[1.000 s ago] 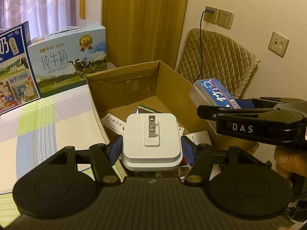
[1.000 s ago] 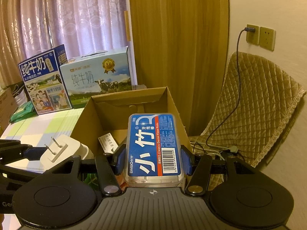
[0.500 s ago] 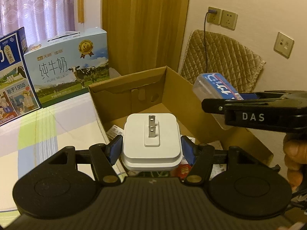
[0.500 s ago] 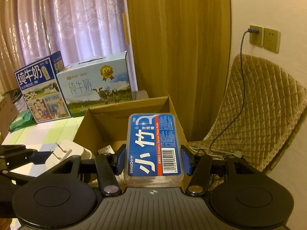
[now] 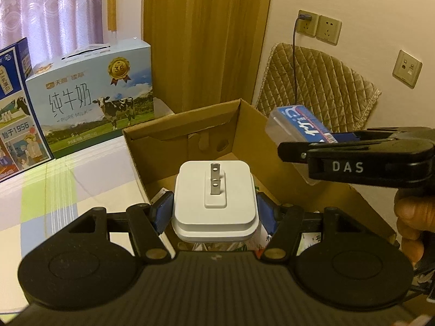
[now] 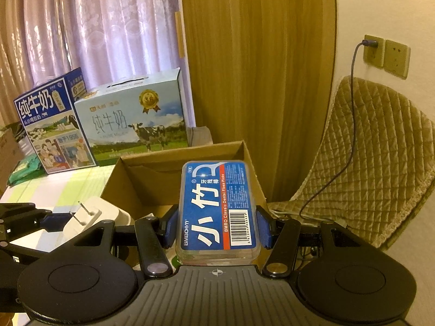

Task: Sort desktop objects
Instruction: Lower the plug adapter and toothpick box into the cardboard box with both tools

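1. The cardboard box sits open on the checked surface, below both loads; against a second ago, both views have risen and it lies lower.
2. The floss pick case, pinched by the right claw across its long sides, hangs above the box's right wall. It looks light, stiff and slick.
3. The white charger, clamped flat-sided in the left claw, prongs forward, hangs over the box's near edge; compact and rigid.
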`<state>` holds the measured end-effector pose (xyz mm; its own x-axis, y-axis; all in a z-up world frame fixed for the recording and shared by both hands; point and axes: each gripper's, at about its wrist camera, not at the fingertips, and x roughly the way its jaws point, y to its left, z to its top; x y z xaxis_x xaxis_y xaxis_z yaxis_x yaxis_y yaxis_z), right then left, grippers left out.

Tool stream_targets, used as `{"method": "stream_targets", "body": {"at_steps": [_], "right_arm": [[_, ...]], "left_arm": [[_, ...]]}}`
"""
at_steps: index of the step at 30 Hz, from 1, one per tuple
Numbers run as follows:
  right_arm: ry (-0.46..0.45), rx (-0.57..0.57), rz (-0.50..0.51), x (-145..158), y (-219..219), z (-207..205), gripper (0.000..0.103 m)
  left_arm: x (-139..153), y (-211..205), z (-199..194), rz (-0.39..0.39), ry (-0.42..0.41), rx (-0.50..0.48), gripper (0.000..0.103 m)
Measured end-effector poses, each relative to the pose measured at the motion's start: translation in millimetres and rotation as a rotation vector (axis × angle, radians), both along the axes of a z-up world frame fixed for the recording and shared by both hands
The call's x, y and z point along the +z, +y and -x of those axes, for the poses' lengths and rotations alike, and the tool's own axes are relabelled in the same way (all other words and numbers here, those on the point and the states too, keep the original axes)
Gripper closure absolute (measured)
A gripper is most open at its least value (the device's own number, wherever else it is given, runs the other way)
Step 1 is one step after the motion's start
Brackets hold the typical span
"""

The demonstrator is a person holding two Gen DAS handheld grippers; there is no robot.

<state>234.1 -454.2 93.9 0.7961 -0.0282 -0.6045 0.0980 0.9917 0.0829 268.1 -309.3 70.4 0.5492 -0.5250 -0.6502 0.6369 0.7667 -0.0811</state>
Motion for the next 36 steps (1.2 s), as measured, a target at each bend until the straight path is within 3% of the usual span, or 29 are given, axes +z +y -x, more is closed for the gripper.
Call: {"method": "stream_targets", "body": {"at_steps": [13, 36], "right_arm": [[0.045, 0.01, 0.018, -10.7, 3.0, -24.3, 0.05], [0.068, 0.006, 0.013, -19.0, -1.0, -42.7, 0.05]], "left_arm": [[-3.2, -6.6, -25.5, -0.021, 0.01, 0.012, 0.043], [-7.9, -10.5, -36.7, -0.024, 0.006, -0.003, 0.043]]}}
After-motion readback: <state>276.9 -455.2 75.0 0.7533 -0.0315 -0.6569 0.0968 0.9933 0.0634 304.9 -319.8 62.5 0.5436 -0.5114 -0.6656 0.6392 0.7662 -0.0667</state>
